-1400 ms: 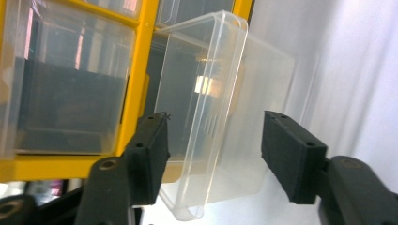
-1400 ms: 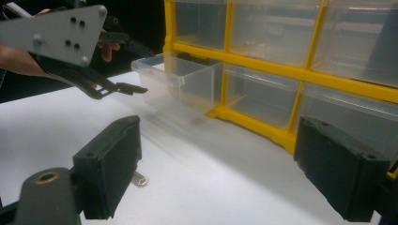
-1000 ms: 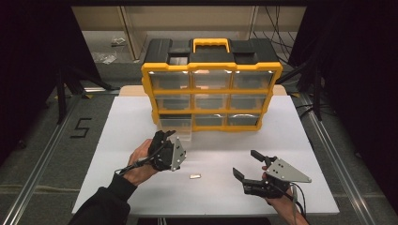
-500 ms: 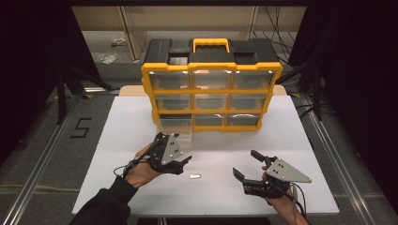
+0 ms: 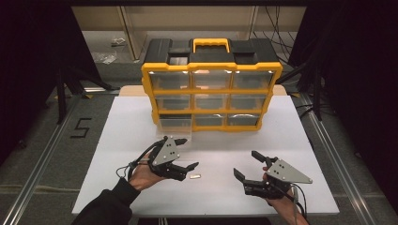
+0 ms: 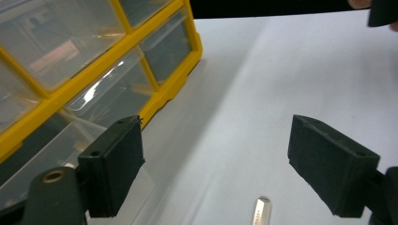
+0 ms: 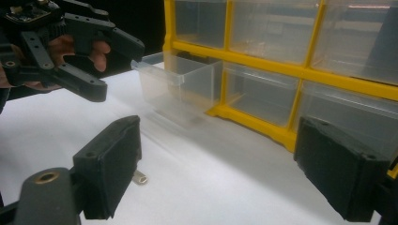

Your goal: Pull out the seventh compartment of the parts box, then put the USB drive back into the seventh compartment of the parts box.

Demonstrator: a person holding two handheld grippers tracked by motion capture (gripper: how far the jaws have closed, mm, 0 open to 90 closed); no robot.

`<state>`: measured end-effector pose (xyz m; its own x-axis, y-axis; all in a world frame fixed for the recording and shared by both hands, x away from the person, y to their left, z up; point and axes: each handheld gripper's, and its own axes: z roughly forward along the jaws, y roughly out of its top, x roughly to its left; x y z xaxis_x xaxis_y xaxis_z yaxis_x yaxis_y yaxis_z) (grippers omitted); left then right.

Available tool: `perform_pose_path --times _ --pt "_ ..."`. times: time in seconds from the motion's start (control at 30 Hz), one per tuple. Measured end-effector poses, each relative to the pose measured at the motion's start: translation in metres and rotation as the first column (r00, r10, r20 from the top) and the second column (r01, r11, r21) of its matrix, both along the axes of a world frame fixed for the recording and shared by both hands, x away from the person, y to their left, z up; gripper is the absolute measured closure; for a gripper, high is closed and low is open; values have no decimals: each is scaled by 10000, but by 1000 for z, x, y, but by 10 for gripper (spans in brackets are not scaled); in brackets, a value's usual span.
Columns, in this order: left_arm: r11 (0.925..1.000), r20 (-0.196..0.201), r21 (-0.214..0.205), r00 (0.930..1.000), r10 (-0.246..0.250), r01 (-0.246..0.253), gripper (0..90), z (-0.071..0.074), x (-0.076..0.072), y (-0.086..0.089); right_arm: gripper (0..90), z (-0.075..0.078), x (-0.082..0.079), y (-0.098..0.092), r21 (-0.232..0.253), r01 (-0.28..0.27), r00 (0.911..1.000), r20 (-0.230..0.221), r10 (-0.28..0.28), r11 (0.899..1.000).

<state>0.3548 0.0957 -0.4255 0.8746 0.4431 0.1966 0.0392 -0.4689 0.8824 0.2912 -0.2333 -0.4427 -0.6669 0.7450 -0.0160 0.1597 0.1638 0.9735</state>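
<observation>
My left gripper (image 5: 184, 164) hangs just in front of the organiser (image 5: 211, 89), jaws wide and have just been opening — nothing between them. Main risk as I judge it: the small metal piece (image 5: 195, 176) lies flat on the white table (image 5: 117, 140), so a shallow approach could skid it away, or a jaw could clip the pulled-out bottom-left drawer (image 5: 174, 124) of the organiser. The piece sits well in front of the organiser, just right of the left gripper tips, low between the jaws in the left gripper view. Right gripper (image 5: 248, 166) further right, front of organiser, jaws also wide, empty.
</observation>
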Motion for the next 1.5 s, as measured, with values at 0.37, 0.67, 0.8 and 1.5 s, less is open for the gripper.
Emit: perform_pose_path --times 0.37,0.67,0.8,1.5 --pt "9982 -623 292 9967 -513 532 167 -9 -1 -7 163 0 0 0 39 -14 10000 -31 14 10000" --pt "9883 -1083 1131 9900 -902 1024 168 -17 -2 -14 163 0 1 0 62 -19 10000 -47 19 10000" --pt "9812 -1102 1589 9896 -929 1098 168 -20 -2 -16 163 0 1 0 69 -19 10000 -45 20 10000" --pt "9333 -1612 3332 9834 -838 1341 182 -36 1 -25 163 0 1 1 46 -92 9999 -63 92 9999"
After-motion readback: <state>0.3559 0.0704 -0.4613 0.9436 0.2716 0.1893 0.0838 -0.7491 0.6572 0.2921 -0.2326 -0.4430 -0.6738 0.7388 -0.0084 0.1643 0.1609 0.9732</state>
